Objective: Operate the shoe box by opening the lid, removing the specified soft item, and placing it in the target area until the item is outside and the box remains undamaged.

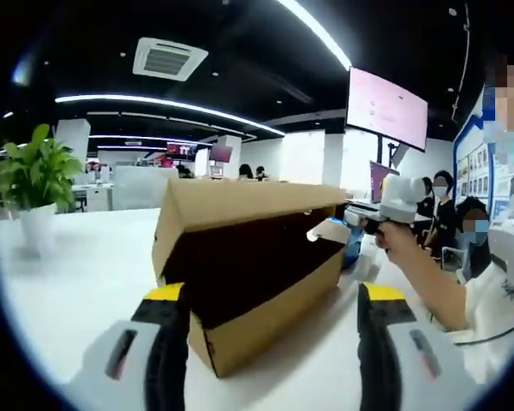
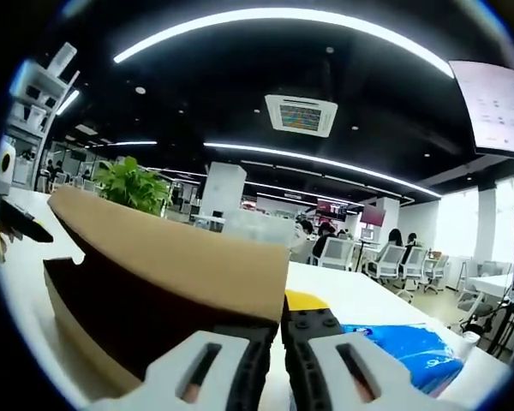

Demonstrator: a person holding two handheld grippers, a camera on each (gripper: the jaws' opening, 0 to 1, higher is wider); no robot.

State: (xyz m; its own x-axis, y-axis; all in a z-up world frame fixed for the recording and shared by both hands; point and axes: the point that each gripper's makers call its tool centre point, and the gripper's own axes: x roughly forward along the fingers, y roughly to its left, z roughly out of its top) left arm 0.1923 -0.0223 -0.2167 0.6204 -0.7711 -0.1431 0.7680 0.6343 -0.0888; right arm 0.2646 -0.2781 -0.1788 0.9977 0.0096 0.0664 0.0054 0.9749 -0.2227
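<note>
Two claws at work: right claw (image 2: 282,342), jaws pinched on the lid (image 2: 188,248), lifts it; left claw (image 1: 270,342) gapes empty before the box (image 1: 265,321), ready to reach inside.

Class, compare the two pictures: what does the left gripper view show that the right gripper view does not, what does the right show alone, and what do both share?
Left gripper view alone: the right gripper at the box lid's edge, held by a person's hand, and a pink wall screen.

Right gripper view alone: a blue plastic packet on the table, beyond the closed jaws.

Both: the brown cardboard shoe box with lid raised, the green potted plant and the white table.
</note>
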